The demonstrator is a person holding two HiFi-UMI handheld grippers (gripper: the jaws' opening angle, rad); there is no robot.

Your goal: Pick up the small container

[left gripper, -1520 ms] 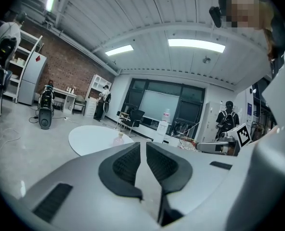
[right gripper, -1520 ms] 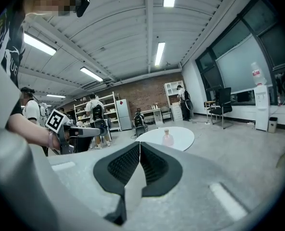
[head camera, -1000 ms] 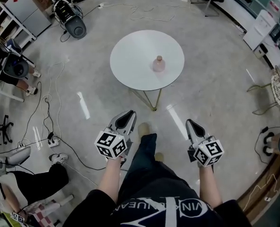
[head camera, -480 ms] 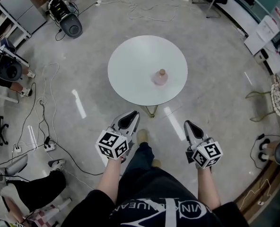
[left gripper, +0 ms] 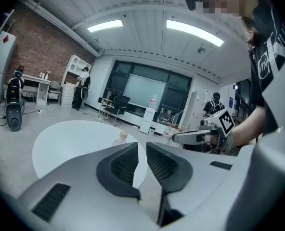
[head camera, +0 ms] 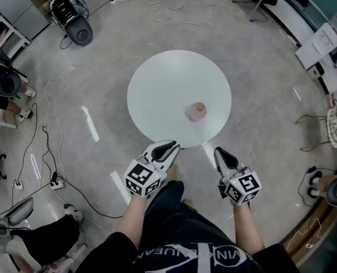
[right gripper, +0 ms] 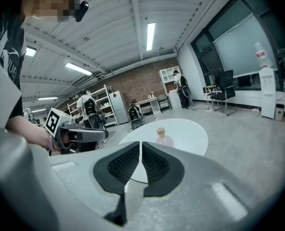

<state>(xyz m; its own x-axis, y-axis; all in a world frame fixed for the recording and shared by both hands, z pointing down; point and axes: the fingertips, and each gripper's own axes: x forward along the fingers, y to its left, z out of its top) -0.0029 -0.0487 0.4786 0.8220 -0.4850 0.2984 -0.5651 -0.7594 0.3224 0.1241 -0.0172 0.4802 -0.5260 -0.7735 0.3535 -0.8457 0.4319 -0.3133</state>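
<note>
The small container (head camera: pixel 196 111), a pale pink bottle with a tan cap, stands upright on the round white table (head camera: pixel 163 90), right of its middle. My left gripper (head camera: pixel 172 148) is shut and empty, with its tips at the table's near edge. My right gripper (head camera: pixel 219 153) is shut and empty too, just short of that edge and below the bottle. In the left gripper view the container (left gripper: pixel 121 138) shows just left of the closed jaws (left gripper: pixel 141 146). In the right gripper view the container (right gripper: pixel 164 137) stands ahead, slightly right of the closed jaws (right gripper: pixel 141 145).
Cables (head camera: pixel 49 124) trail over the grey floor at left and at the top. A dark machine (head camera: pixel 76 32) stands at the far left, and a wire chair (head camera: pixel 331 121) at the right. A seated person (head camera: pixel 37 238) is at the lower left. White cabinets (head camera: pixel 322 41) line the right wall.
Both grippers have moved forward toward the table, and the table and bottle now lie closer below me. The jaws stayed shut.
</note>
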